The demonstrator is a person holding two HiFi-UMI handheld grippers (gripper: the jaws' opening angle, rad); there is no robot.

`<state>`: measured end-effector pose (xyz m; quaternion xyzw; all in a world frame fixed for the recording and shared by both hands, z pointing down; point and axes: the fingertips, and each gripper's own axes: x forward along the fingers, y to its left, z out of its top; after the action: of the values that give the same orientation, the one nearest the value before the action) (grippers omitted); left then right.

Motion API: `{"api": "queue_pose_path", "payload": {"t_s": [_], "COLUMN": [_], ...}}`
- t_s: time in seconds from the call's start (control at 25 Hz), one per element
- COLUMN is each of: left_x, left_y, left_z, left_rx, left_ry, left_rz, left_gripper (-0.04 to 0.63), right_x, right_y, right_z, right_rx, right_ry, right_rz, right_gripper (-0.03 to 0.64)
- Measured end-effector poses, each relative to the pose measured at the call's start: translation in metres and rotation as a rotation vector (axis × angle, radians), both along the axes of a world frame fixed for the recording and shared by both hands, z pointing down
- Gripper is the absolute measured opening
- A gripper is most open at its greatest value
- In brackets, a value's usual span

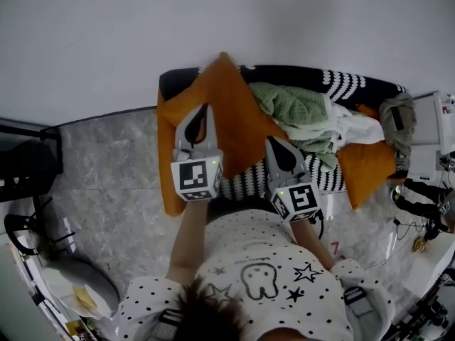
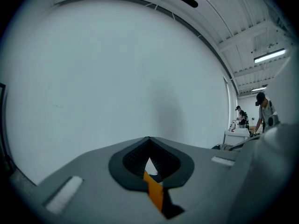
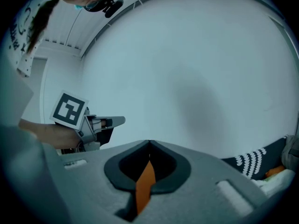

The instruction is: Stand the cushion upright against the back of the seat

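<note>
Two grippers pinch one orange cushion. The left gripper has its jaws pressed together on a thin fold of the cushion's cloth, and the right gripper is clamped the same way on another fold. The cushion spreads ahead of both pairs of jaws, over the black-and-white seat. A clothes heap lies beyond the right jaws.

The seat stands against the wall. At the seat's left end the cushion rises, its top corner past the seat's back. A heap of clothes lies on the seat's middle and a second cushion at its right front. The left gripper and the right gripper are before the seat, on the cushion.
</note>
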<state>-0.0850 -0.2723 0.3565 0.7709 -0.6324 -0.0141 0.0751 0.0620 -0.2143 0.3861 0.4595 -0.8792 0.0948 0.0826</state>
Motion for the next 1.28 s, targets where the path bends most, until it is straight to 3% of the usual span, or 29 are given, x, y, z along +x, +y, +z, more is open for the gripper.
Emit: {"api": "queue_pose_path", "payload": {"t_s": [0.36,1.28], "left_x": [-0.002,0.003], "left_y": [0.037,0.107], "left_z": [-0.03,-0.011], "left_rx": [0.048,-0.009], "left_ry": [-0.033,-0.011], "left_rz": [0.014,-0.002], "left_gripper": [0.0,-0.003], "right_x": [-0.002,0.004], "right_y": [0.002,0.012], "right_z": [-0.01,-0.018], "right_rx": [0.013,0.011], "right_ry": [-0.01,-0.024], "right_rz": [-0.017,-0.024], "right_gripper": [-0.002,-0.002]}}
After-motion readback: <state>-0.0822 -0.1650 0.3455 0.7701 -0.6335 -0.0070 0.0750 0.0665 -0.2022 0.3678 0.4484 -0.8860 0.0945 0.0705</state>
